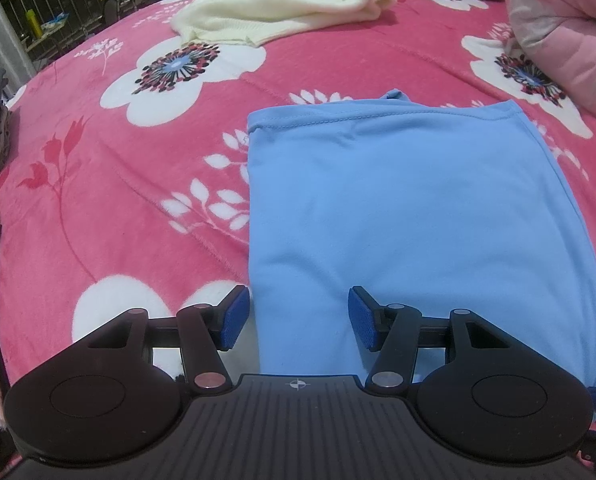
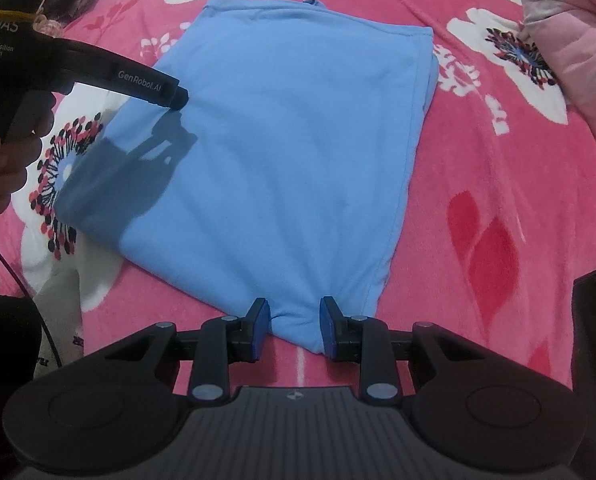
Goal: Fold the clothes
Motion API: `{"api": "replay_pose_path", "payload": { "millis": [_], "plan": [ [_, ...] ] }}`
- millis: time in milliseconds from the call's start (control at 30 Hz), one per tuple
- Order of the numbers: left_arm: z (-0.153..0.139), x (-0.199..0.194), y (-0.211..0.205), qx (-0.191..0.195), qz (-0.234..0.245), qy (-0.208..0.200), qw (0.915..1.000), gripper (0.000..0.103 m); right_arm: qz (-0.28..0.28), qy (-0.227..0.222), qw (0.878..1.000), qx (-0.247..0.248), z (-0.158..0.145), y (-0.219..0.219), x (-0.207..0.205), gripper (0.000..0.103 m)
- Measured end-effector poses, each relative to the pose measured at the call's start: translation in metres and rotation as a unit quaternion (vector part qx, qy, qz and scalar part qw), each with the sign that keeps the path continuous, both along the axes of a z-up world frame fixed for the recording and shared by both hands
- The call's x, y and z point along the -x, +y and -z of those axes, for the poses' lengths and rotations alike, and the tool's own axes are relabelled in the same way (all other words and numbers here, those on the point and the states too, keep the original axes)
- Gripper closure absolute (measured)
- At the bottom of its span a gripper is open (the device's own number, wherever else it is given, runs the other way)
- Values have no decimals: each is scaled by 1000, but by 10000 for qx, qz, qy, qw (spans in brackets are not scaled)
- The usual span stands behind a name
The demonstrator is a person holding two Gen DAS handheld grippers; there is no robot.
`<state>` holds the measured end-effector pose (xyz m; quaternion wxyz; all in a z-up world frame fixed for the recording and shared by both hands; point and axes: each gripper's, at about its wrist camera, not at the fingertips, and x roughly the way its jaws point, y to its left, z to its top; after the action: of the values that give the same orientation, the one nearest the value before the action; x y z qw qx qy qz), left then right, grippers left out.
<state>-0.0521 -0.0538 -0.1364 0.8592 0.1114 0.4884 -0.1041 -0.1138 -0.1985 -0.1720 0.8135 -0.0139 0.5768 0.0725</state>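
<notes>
The left gripper [image 1: 298, 318] sits at the bottom centre of its own view with its blue pads [image 1: 233, 318] spread wide and nothing between them. It hovers over the near left edge of the blue garment [image 1: 410, 216]; one pad lies over the blanket, the other over the cloth. From the right wrist view the same tool shows as a black body [image 2: 97, 76] entering from the upper left of the frame, with the person's hand [image 2: 5, 152] on its handle and its shadow falling on the cloth.

The right gripper [image 2: 293, 328] sits at the bottom centre of its view, jaws partly open, standing on either side of the garment's [image 2: 281, 152] near corner. The bunched cloth lies between the pads [image 2: 259, 330], but whether they touch it cannot be told.

The blue garment is folded into a flat, roughly rectangular shape lying on the pink floral blanket [image 1: 109, 208], filling the middle of both frames, with a stitched hem along its far edge.

Beyond it, at the top centre of the left wrist view, a crumpled cream garment [image 1: 281, 4] lies on the blanket, well apart from the blue one. A pink quilt [image 1: 566, 32] is bunched in the upper right of that frame and shows again at the upper right of the right wrist view [image 2: 574, 52].
</notes>
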Motion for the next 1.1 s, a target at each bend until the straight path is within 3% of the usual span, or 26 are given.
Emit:
{"api": "replay_pose_path", "payload": {
  "millis": [433, 567, 633, 700, 833, 967, 1100],
  "plan": [
    [-1, -1, 2, 79, 30, 15, 10000, 47, -67, -47, 9999, 91, -9, 11, 19, 70],
    [-10, 2, 29, 608, 5, -165, 9980, 47, 116, -105, 9993, -341, -29, -7, 14, 62],
    [-15, 3, 48, 964, -33, -313, 9948, 46, 332, -401, 9962, -704, -46, -27, 9, 57],
    [-14, -4, 62, 1339, -37, -187, 9908, 44, 656, -632, 9893, -1137, -55, -54, -3, 55],
    [11, -27, 81, 2332, -145, 369, 9716, 44, 1390, -625, 9655, -2113, -41, -106, -39, 54],
    [21, -38, 84, 2712, 60, 302, 9620, 44, 1715, -169, 9424, -2866, -1, -136, -72, 53],
    [28, -56, 83, 2996, 238, 317, 9532, 43, 1703, -198, 9239, -3422, 16, -146, -90, 51]
  ]
}}
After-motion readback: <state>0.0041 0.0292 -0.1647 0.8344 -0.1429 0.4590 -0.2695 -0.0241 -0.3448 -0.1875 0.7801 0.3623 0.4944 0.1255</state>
